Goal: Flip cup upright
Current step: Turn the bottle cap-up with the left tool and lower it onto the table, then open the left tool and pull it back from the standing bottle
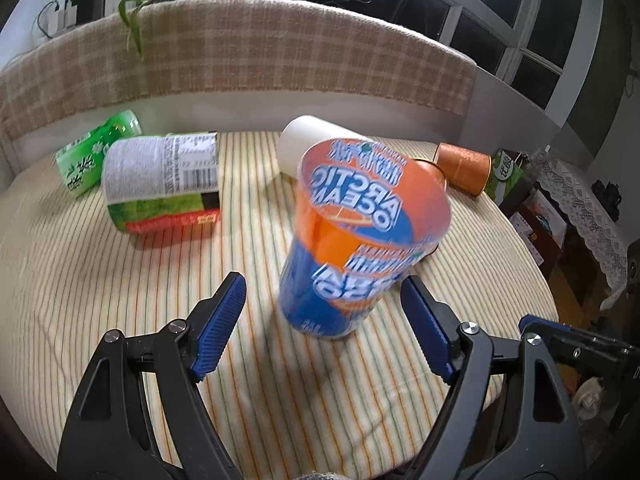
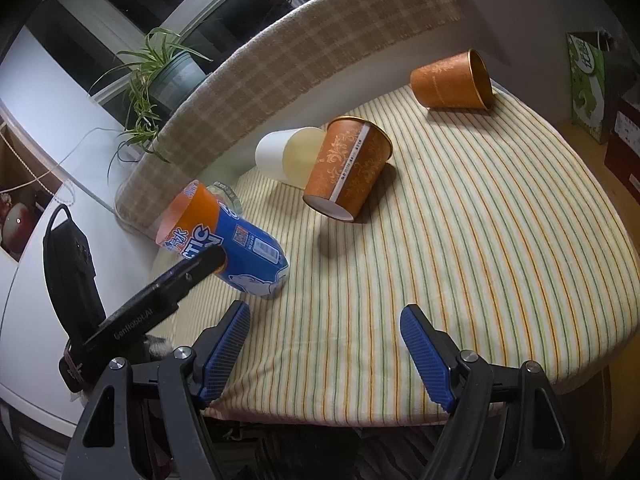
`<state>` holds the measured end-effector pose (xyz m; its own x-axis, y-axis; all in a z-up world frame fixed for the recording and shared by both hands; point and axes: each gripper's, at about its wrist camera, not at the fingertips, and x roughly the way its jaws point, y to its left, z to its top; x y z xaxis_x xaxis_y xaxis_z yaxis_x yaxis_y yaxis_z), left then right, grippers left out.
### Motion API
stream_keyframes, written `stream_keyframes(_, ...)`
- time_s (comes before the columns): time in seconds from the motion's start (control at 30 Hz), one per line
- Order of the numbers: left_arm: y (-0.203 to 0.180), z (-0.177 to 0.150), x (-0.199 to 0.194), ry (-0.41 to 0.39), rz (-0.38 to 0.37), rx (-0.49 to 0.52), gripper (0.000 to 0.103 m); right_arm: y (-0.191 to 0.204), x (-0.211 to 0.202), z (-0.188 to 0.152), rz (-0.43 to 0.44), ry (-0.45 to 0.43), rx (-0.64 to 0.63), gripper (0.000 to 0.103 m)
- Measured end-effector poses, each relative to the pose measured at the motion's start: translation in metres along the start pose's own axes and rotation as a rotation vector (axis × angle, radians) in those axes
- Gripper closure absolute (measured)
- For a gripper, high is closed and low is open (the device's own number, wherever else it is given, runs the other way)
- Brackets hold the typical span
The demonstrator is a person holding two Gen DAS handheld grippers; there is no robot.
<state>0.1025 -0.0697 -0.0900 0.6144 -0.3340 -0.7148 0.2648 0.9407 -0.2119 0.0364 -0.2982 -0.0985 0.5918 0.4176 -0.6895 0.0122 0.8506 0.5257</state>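
A blue and orange "Arctic Ocean" cup point(image 1: 352, 248) stands mouth up on the striped cloth, leaning a little and motion-blurred, just ahead of and between my left gripper's point(image 1: 324, 296) open fingers, which do not touch it. In the right wrist view the same cup point(image 2: 236, 240) is at the left, with a left gripper finger point(image 2: 192, 272) beside it. My right gripper point(image 2: 326, 328) is open and empty over the cloth near the front edge.
On the striped cloth point(image 2: 480, 260) lie a white cup point(image 2: 288, 154), a patterned orange cup point(image 2: 348, 168) and a second orange cup point(image 2: 452, 82) on their sides. A green labelled container point(image 1: 160, 184) and a green pack point(image 1: 96, 148) lie at the left. A checked backrest point(image 1: 240, 60) runs behind.
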Motion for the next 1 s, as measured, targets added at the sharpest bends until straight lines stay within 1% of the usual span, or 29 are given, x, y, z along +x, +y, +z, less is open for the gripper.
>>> stream_keyframes(0.17,0.009,-0.008,-0.008,-0.006,0.011,-0.019,0.021,0.01,-0.001,0.002,-0.03,-0.027,-0.051,0.022)
stream_keyframes(0.33,0.019,-0.012,-0.026,-0.053,0.039,-0.048,0.021,0.025,-0.006,0.004,-0.064,-0.075,-0.124,0.022)
stream_keyframes(0.5,0.021,-0.012,-0.057,-0.159,0.105,-0.052,0.021,0.043,-0.013,0.004,-0.119,-0.15,-0.226,0.022)
stream_keyframes(0.6,0.017,-0.01,-0.079,-0.24,0.151,-0.037,0.021,0.055,-0.018,0.003,-0.152,-0.212,-0.285,0.017)
stream_keyframes(0.67,0.015,-0.01,-0.09,-0.274,0.167,-0.033,0.021,0.062,-0.021,0.001,-0.171,-0.244,-0.319,0.017)
stream_keyframes(0.7,0.015,-0.009,-0.095,-0.29,0.175,-0.034,0.021,0.065,-0.022,0.001,-0.178,-0.26,-0.335,0.015)
stream_keyframes(0.73,0.015,-0.009,-0.101,-0.309,0.183,-0.035,0.019,0.068,-0.024,0.0,-0.184,-0.276,-0.348,0.011)
stream_keyframes(0.77,0.016,-0.009,-0.105,-0.321,0.189,-0.036,0.015,0.071,-0.025,-0.001,-0.188,-0.289,-0.356,0.01)
stream_keyframes(0.8,0.016,-0.009,-0.11,-0.338,0.196,-0.038,0.007,0.073,-0.026,-0.001,-0.193,-0.301,-0.364,0.01)
stream_keyframes(0.83,0.016,-0.01,-0.115,-0.361,0.203,-0.042,0.002,0.075,-0.027,-0.002,-0.201,-0.314,-0.373,0.009)
stream_keyframes(0.87,0.016,-0.011,-0.12,-0.384,0.214,-0.047,0.002,0.077,-0.027,-0.002,-0.204,-0.321,-0.378,0.008)
stream_keyframes(0.9,0.016,-0.012,-0.122,-0.395,0.22,-0.05,0.002,0.078,-0.028,-0.003,-0.206,-0.335,-0.382,0.003)
stream_keyframes(0.93,0.016,-0.012,-0.125,-0.407,0.227,-0.053,0.002,0.08,-0.03,-0.004,-0.207,-0.351,-0.383,0.0)
stream_keyframes(1.0,0.017,-0.012,-0.128,-0.41,0.23,-0.053,0.001,0.081,-0.032,-0.004,-0.216,-0.373,-0.382,0.0)
